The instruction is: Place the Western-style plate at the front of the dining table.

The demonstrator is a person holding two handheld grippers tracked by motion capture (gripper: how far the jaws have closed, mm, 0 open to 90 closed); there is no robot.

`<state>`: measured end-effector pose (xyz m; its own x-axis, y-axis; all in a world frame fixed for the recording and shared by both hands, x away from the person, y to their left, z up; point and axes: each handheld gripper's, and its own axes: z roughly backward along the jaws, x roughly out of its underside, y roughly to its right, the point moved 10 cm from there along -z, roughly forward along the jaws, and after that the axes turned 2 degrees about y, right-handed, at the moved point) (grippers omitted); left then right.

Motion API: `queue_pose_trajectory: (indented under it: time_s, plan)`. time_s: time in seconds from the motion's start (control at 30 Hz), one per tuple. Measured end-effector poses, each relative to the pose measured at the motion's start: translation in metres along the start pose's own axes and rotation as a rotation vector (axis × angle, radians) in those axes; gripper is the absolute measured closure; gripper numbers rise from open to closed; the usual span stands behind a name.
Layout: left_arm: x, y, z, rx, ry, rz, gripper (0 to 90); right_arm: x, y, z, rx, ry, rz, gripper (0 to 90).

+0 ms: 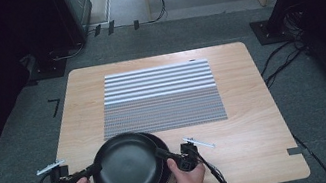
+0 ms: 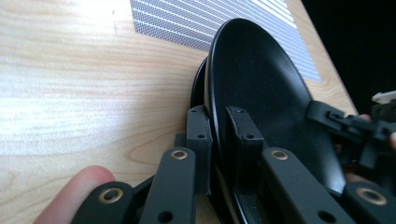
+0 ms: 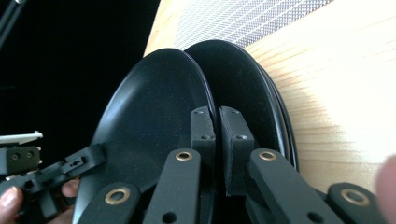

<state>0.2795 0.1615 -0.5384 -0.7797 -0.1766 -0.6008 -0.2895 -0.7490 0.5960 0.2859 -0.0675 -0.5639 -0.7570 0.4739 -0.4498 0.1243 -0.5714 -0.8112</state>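
A stack of black plates lies at the table's near edge. The top black plate point(image 1: 126, 166) sits shifted left over the lower plate point(image 1: 166, 174). My left gripper point(image 1: 92, 169) is shut on the top plate's left rim, and my right gripper point(image 1: 163, 153) is shut on its right rim. In the left gripper view the left gripper point(image 2: 218, 122) pinches the rim of the top plate point(image 2: 261, 93). The right gripper point(image 3: 216, 122) clamps the top plate point(image 3: 149, 116) in the right gripper view, one jaw between it and the lower plate point(image 3: 245, 84).
A grey and white striped placemat point(image 1: 161, 97) covers the middle of the wooden table point(image 1: 257, 120), just beyond the plates. Cables trail from both grippers over the near edge. Dark stands and cables stand on the carpet around the table.
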Motion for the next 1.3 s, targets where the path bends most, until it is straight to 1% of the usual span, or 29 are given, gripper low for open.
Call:
queue_pose_trajectory:
  time_s: [0.1,0.17,0.23,0.27,0.37,0.4,0.43,0.47,0.5,0.63,0.67,0.7,0.8,0.87,0.93,1.0,1.07,1.1,1.17,1.2,1.23,1.27,1.3]
  plan:
    - [0.000,0.003,0.000,0.014,0.001,-0.001,80.4,-0.002,0.000,0.002,-0.007,0.006,0.002,85.5]
    - [-0.002,0.006,0.000,0.016,0.020,0.019,80.9,-0.004,0.000,0.004,-0.030,0.003,-0.014,85.4]
    - [-0.004,0.011,0.000,0.016,0.041,0.038,81.2,-0.006,-0.001,0.006,-0.039,0.001,-0.017,85.5]
    - [-0.005,0.014,-0.001,0.014,0.049,0.041,81.5,-0.009,-0.001,0.007,-0.044,0.003,-0.012,85.5]
    - [-0.008,0.023,-0.003,-0.001,0.049,0.024,81.2,-0.016,-0.001,0.011,-0.051,0.002,-0.009,85.3]
    - [-0.008,0.023,-0.003,-0.001,0.049,0.024,81.0,-0.016,-0.001,0.011,-0.051,0.002,-0.009,85.3]
    - [-0.011,0.028,-0.004,-0.007,0.050,0.019,81.0,-0.023,-0.001,0.013,-0.046,-0.003,-0.003,85.3]
    - [-0.011,0.028,-0.004,-0.007,0.050,0.019,80.9,-0.025,-0.001,0.015,-0.045,-0.006,-0.002,85.3]
    - [-0.015,0.032,-0.007,-0.007,0.051,0.011,80.9,-0.028,-0.001,0.016,-0.045,-0.007,0.003,85.3]
    - [-0.027,0.043,-0.016,-0.006,0.035,-0.009,80.7,-0.042,0.000,0.021,-0.042,-0.013,0.004,85.4]
    - [-0.027,0.043,-0.016,-0.006,0.035,-0.009,80.8,-0.042,0.000,0.021,-0.042,-0.013,0.004,85.4]
    - [-0.035,0.048,-0.023,-0.003,0.029,-0.014,80.8,-0.052,0.002,0.024,-0.040,-0.009,-0.007,85.3]
    - [-0.048,0.056,-0.035,0.010,0.021,-0.012,80.9,-0.066,0.004,0.026,-0.033,0.001,-0.023,85.2]
    - [-0.057,0.060,-0.043,0.022,0.014,-0.017,81.0,-0.077,0.006,0.028,-0.028,0.012,-0.026,85.2]
    - [-0.065,0.065,-0.052,0.037,0.009,-0.032,80.9,-0.088,0.007,0.031,-0.018,0.027,-0.026,85.2]
    - [-0.072,0.068,-0.060,0.054,0.005,-0.028,80.8,-0.100,0.009,0.033,-0.011,0.040,-0.026,85.1]
    - [-0.080,0.071,-0.072,0.065,-0.002,-0.032,80.8,-0.110,0.011,0.035,-0.001,0.047,-0.030,85.0]
    - [-0.083,0.073,-0.078,0.068,-0.006,-0.032,80.7,-0.116,0.013,0.035,0.005,0.052,-0.028,85.0]
    - [-0.089,0.075,-0.089,0.057,-0.015,-0.042,80.3,-0.127,0.018,0.035,0.021,0.061,-0.029,84.9]
    - [-0.089,0.075,-0.089,0.057,-0.015,-0.042,80.0,-0.127,0.018,0.035,0.021,0.061,-0.029,84.9]
    - [-0.095,0.076,-0.105,0.047,-0.028,-0.054,79.6,-0.139,0.025,0.033,0.040,0.072,-0.036,84.6]
    - [-0.097,0.075,-0.110,0.049,-0.034,-0.051,79.5,-0.145,0.029,0.031,0.047,0.077,-0.039,84.5]
    - [-0.100,0.074,-0.119,0.053,-0.041,-0.043,79.5,-0.149,0.032,0.030,0.053,0.079,-0.039,84.6]
